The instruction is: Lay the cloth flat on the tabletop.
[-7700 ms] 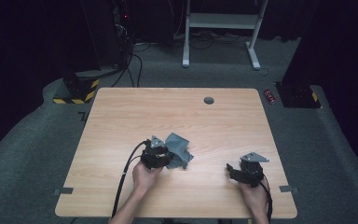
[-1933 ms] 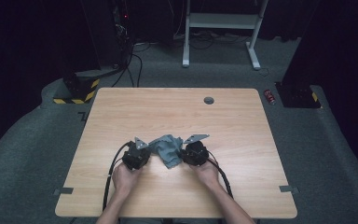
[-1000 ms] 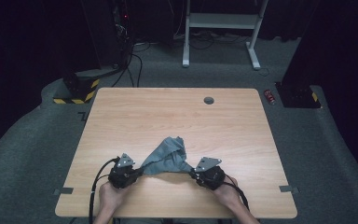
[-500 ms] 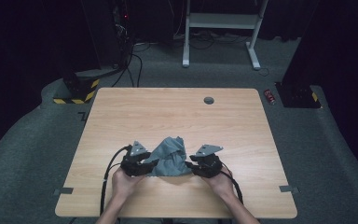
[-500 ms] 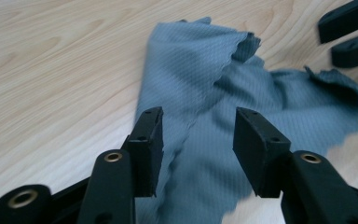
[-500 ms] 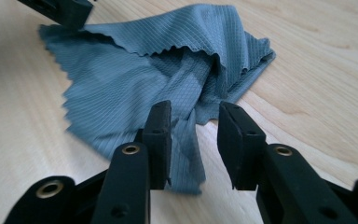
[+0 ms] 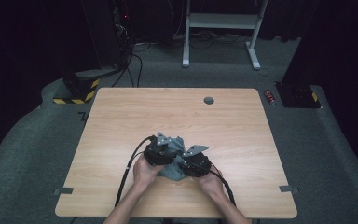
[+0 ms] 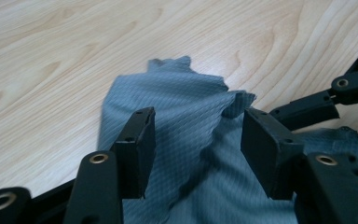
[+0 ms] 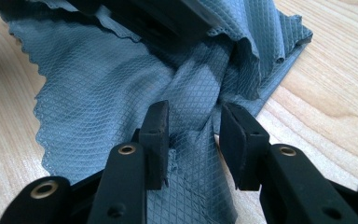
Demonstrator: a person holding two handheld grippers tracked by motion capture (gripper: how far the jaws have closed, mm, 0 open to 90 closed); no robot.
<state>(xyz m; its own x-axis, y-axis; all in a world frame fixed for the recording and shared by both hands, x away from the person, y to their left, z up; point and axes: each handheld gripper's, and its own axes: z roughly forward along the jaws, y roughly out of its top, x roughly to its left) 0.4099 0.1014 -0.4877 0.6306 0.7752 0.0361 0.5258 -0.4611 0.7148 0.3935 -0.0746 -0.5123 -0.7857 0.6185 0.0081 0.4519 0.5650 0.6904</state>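
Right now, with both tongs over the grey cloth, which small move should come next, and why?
Probably close the right tongs on the raised fold of the grey cloth. Their jaws stand open on either side of that fold, and the left tongs are open too, so nothing grips the cloth yet.

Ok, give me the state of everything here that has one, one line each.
Cloth: crumpled, bunched on the table between the two grippers.
Left gripper: open, jaws wide apart over the cloth.
Right gripper: open, a twisted fold of cloth between its jaws.
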